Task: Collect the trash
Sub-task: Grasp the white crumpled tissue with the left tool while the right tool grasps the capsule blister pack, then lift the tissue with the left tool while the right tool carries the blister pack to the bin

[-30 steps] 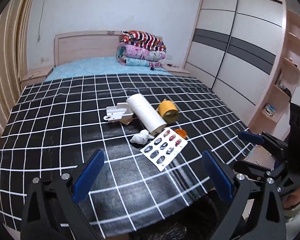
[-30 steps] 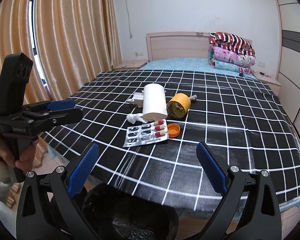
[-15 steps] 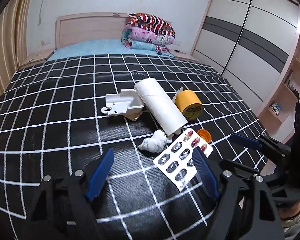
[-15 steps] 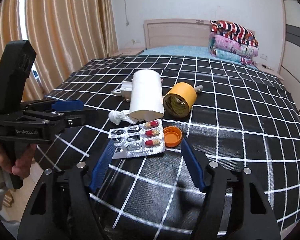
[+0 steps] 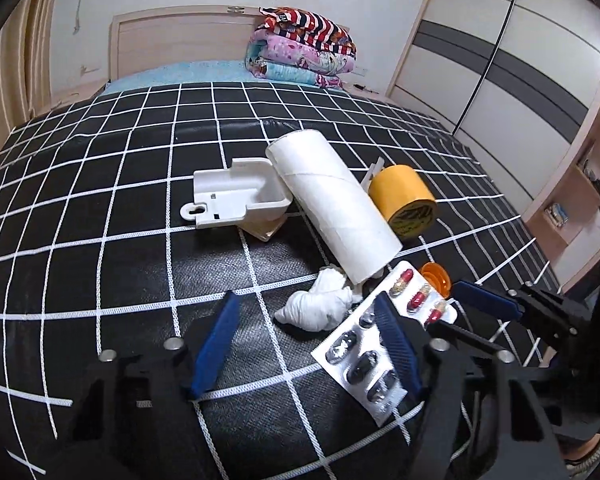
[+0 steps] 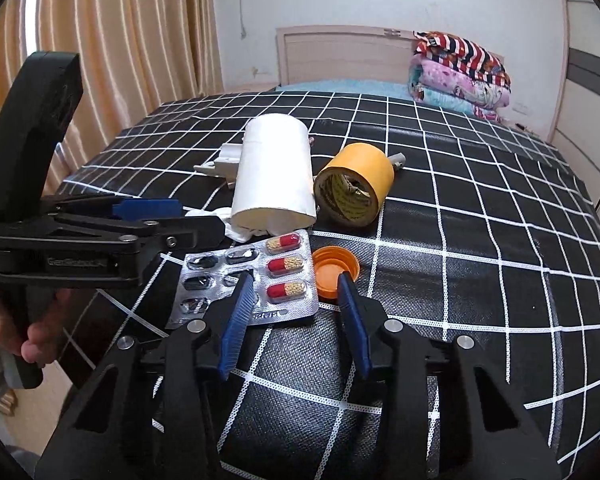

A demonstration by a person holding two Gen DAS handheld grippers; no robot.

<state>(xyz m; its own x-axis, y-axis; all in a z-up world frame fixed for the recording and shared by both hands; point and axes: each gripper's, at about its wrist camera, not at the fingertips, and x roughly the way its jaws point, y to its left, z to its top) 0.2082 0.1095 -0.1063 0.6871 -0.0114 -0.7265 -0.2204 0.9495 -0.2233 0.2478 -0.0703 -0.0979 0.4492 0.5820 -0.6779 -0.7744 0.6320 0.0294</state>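
Trash lies on the black checked bed cover point(image 5: 100, 208): a white paper roll point(image 5: 332, 208), a yellow tape roll point(image 5: 404, 200), a white plastic holder point(image 5: 236, 196), a crumpled tissue point(image 5: 320, 308), a pill blister pack point(image 5: 380, 344) and an orange cap point(image 5: 436, 276). My left gripper point(image 5: 306, 308) is open just before the tissue, its right finger over the blister pack. My right gripper point(image 6: 296, 292) is open, straddling the near edge of the blister pack point(image 6: 252, 276), with the orange cap point(image 6: 334, 268) at its right fingertip. The paper roll point(image 6: 276, 176) and tape roll point(image 6: 354, 190) lie behind.
Folded blankets point(image 5: 300, 52) are stacked by the headboard. A wardrobe point(image 5: 520, 60) stands on the right, curtains point(image 6: 120, 52) on the left. The left gripper point(image 6: 148, 208) shows side-on in the right wrist view, close to the tissue point(image 6: 236, 224).
Both grippers have moved forward and down toward the trash. Their jaws have narrowed somewhat. The trash bag below the bed edge has left the view.
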